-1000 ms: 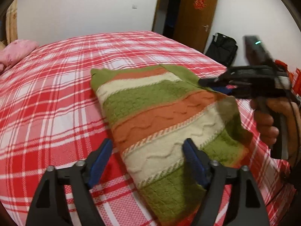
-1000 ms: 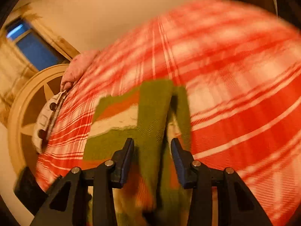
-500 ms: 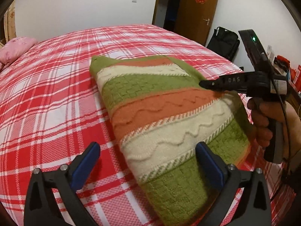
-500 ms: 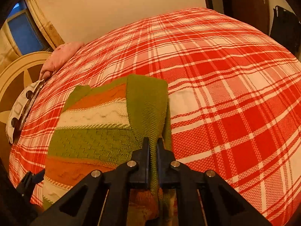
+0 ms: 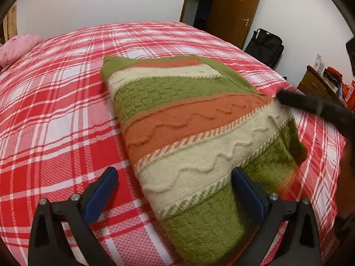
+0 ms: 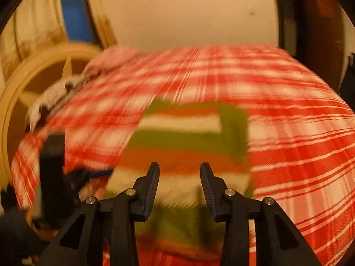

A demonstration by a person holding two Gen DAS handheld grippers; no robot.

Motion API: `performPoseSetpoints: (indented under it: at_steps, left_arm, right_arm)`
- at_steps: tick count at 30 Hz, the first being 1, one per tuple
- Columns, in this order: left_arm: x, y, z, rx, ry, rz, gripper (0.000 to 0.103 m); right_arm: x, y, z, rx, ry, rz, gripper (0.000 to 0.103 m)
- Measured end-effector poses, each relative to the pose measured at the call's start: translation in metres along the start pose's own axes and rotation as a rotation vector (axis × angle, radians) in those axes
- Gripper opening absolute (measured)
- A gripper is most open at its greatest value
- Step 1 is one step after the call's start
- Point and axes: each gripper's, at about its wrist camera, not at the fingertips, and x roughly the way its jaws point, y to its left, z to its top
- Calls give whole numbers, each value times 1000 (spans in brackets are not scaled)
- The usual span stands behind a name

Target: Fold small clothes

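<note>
A knitted sweater (image 5: 195, 133) with green, orange and cream stripes lies folded on the red plaid bed (image 5: 55, 110). My left gripper (image 5: 175, 186) is open and empty, low over the sweater's near end. My right gripper (image 6: 179, 181) is open and empty above the sweater (image 6: 188, 137); that view is blurred by motion. The right gripper also shows as a dark blurred shape (image 5: 310, 104) at the sweater's right edge in the left wrist view. The left gripper shows blurred at the left (image 6: 55, 173) in the right wrist view.
A pink pillow (image 5: 15, 48) lies at the bed's far left. A round wooden headboard (image 6: 33, 84) stands behind it. A wooden door (image 5: 235, 11), a black bag (image 5: 266, 46) and a small cabinet (image 5: 317, 84) stand beyond the bed at the right.
My right gripper was shut on the sweater's folded edge half a second ago; it has let go, opened and pulled back. My left gripper stays open and has shifted slightly.
</note>
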Motion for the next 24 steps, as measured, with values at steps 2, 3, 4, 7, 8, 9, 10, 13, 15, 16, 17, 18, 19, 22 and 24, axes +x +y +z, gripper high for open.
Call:
performPoseSetpoints:
  at_steps: [2, 3, 4, 7, 8, 9, 10, 13, 15, 16, 17, 18, 19, 22, 24]
  left_arm:
    - [0, 0, 0, -3, 0, -1, 103]
    - [0, 0, -1, -3, 2, -3, 103]
    - [1, -1, -1, -1, 8, -7, 103]
    - [-3, -5, -1, 15, -1, 4, 103]
    - [-8, -6, -1, 27, -21, 9, 103]
    - [-13, -6, -1, 33, -39, 15, 103]
    - [-18, -5, 0, 29, -62, 22, 103]
    - [-23, 6, 12, -3, -91, 26, 103]
    - [-20, 10, 22, 10, -95, 53, 103]
    - [-16, 13, 29, 18, -100, 73, 103]
    - [-12, 16, 36, 18, -102, 92, 103]
    - [-8, 19, 42, 13, -97, 103, 103]
    - [-2, 22, 48, 4, -82, 110, 103]
    - [14, 27, 57, -12, -32, 100, 103]
    - [22, 24, 55, -15, -18, 94, 103]
  right_arm:
    - [18, -8, -11, -1, 48, -95, 39]
    - [29, -22, -18, 35, 85, -116, 38]
    - [33, -31, -23, 63, 99, -92, 38]
    - [29, -43, -26, 89, 94, -53, 36]
    - [28, -38, -26, 58, 106, -77, 36]
    - [27, -35, -27, 34, 112, -91, 36]
    - [27, -32, -26, 7, 121, -104, 36]
    - [16, -34, -19, 1, 119, -89, 36]
    - [1, -27, -2, -20, 32, -96, 38]
    - [-1, -22, 7, -39, 0, -112, 38]
    - [0, -18, 16, -58, -11, -120, 38]
    - [7, -13, 26, -74, 1, -104, 38]
    - [14, -12, 31, -83, 13, -85, 38]
    - [60, -9, 41, -121, 141, -72, 38]
    - [85, -22, 33, -118, 203, -131, 36]
